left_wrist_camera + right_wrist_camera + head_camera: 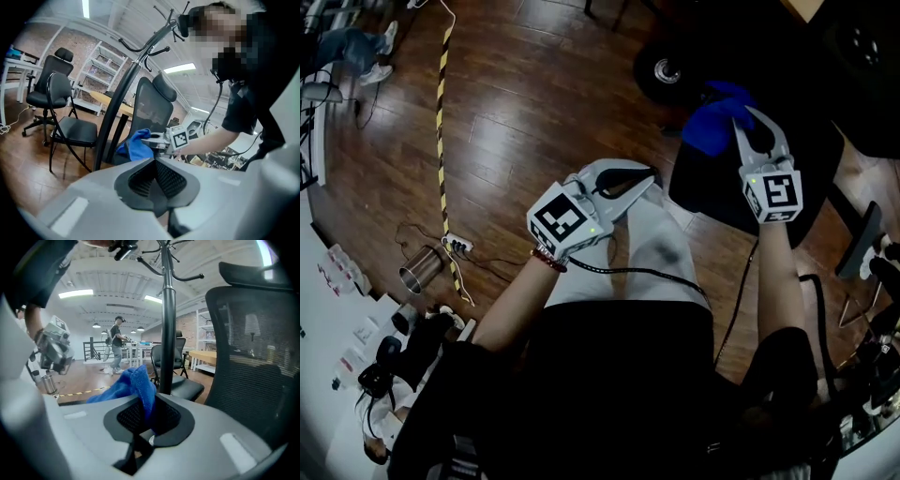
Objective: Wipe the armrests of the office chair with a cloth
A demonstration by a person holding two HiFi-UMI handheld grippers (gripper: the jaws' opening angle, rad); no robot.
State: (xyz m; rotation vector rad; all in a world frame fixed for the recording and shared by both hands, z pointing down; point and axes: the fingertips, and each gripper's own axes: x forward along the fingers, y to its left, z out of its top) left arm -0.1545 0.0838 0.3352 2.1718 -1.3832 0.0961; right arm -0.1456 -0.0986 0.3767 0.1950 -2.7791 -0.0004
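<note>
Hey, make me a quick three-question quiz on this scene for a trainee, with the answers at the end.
1. True or false: the left gripper has its jaws wide apart.
2. Which one holds the blue cloth? A: the left gripper. B: the right gripper. C: neither.
3. Fill in: the office chair close to the right gripper has a black ____ backrest.
Key: 1 false, the jaws are together with nothing between them; 2 B; 3 mesh.

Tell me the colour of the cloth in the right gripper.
Blue cloth, clearest in the right gripper view.
</note>
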